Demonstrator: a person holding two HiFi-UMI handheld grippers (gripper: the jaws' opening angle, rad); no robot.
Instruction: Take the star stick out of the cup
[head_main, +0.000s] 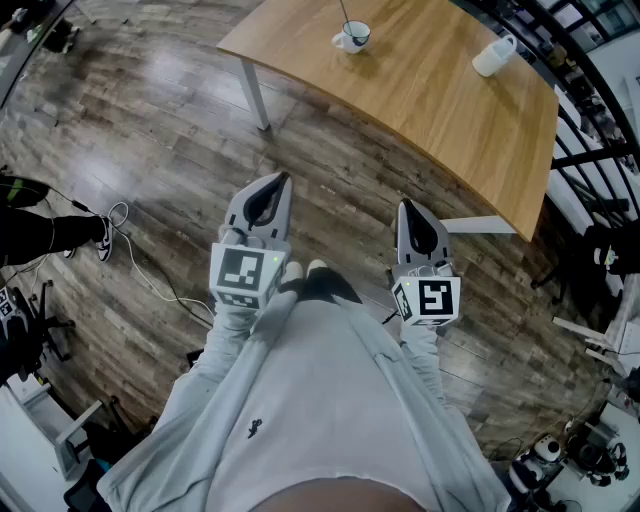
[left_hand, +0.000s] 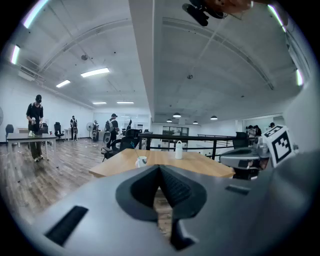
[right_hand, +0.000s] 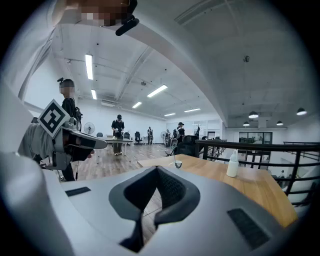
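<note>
– Head view: what goes down first?
– Both tools are held low in front of the body, over the dark plank floor (head_main: 150, 120). The left hand-held gripper (head_main: 279, 184) and right hand-held gripper (head_main: 406, 208) point toward the light wooden desk (head_main: 430, 110) and are well apart from it. The small white cup (head_main: 352, 38) stands toward the desk's left end, with the thin dark star stick (head_main: 345, 12) standing in it. The star end is too small to make out. A white bottle (head_main: 493, 55) sits further right on the same desk, apart from the cup.
– Left gripper view?
– Left hand-held gripper (left_hand: 160, 169): jaws together, nothing between them. Past the tips lies the desk (left_hand: 200, 165). The cup (left_hand: 142, 161) is near its left corner, and the stick (left_hand: 137, 153) leans left out of the rim. The bottle (left_hand: 178, 149) is upright, right of the cup. The right hand-held gripper (left_hand: 227, 158) shows at the right side, marker cube up.
– Right gripper view?
– Right hand-held gripper (right_hand: 156, 171): jaws pressed together, empty. The cup (right_hand: 178, 164) appears just above the tips, on the near corner of the desk (right_hand: 250, 192), with the stick (right_hand: 175, 157) in it. The bottle (right_hand: 232, 165) is upright to the right, and a black railing (right_hand: 260, 147) runs behind the desk. Neither tool touches the cup or the stick.
</note>
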